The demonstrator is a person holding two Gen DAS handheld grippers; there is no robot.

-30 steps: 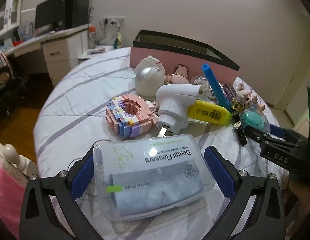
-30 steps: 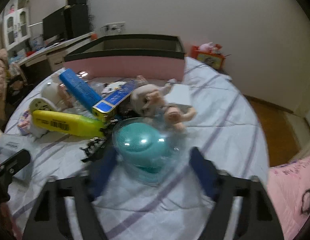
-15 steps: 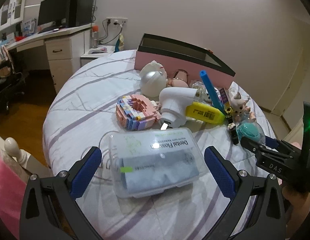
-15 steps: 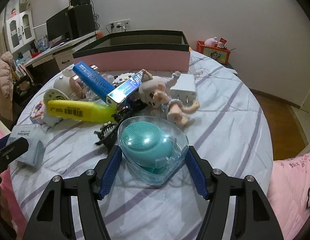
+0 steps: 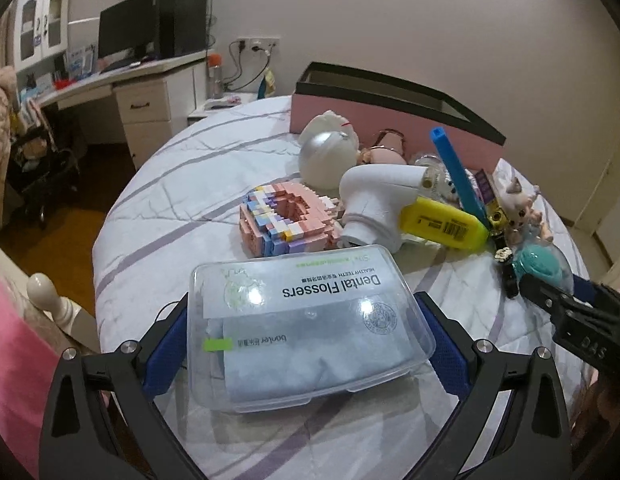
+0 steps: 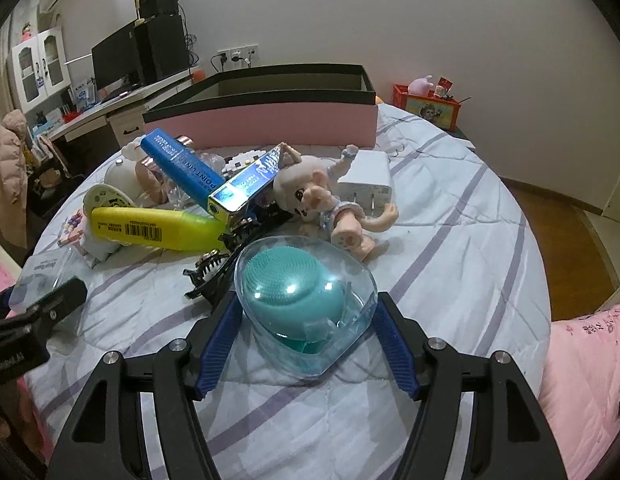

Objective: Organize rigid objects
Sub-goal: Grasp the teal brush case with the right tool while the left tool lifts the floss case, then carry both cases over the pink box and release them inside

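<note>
Two hand-held grippers in view; left hand-held gripper (image 5: 306, 336) clamped on clear dental flosser box (image 5: 306, 328), raised above striped tabletop (image 5: 170, 216); right hand-held gripper (image 6: 306, 324) clasping teal brush case (image 6: 302, 304) near pink storage box (image 6: 270, 124).

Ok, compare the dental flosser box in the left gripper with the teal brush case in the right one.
1. The flosser box is flat and rectangular; the brush case is rounded like a dome.
2. The flosser box carries a printed label; the brush case shows none, only a teal bristled brush inside.
3. The flosser box fills a wide jaw gap; the brush case sits in a narrower one.

Both are clear plastic, each sitting between a hand-held gripper's blue pads.
</note>
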